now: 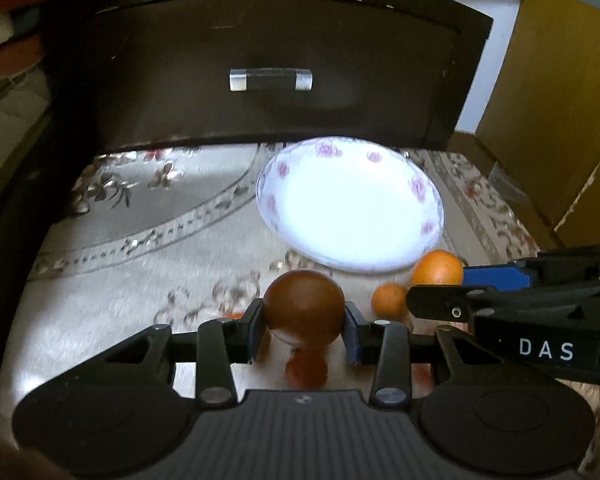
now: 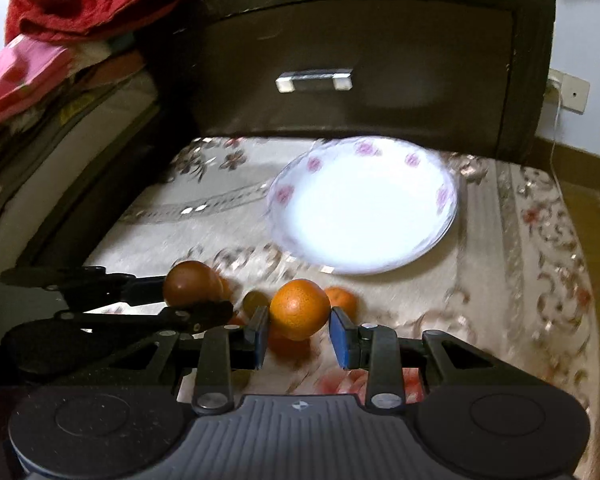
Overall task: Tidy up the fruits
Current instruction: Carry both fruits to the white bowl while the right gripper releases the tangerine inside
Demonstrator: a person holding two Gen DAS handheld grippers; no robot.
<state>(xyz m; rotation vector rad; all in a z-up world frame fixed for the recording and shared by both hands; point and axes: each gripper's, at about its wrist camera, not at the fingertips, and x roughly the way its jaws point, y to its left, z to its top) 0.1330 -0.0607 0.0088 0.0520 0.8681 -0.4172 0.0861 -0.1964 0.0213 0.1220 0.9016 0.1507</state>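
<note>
Carry step in hand. My left gripper (image 1: 305,330) pinches a dark reddish-brown round fruit (image 1: 303,306); my right gripper (image 2: 299,334) pinches a bright orange (image 2: 299,308). Both hang near the empty white floral-rimmed plate (image 2: 446,196). Next, in my judgement: bring each over the plate and release low.

A home, most likely a bedroom. A dark wooden nightstand (image 2: 364,72) with a metal drawer handle (image 2: 314,79) stands beside a bed's mattress (image 2: 60,152) piled with red and pink bedding (image 2: 100,0). A floral carpet (image 2: 520,260) covers the floor, bearing a flower-rimmed plate (image 2: 284,196).
</note>
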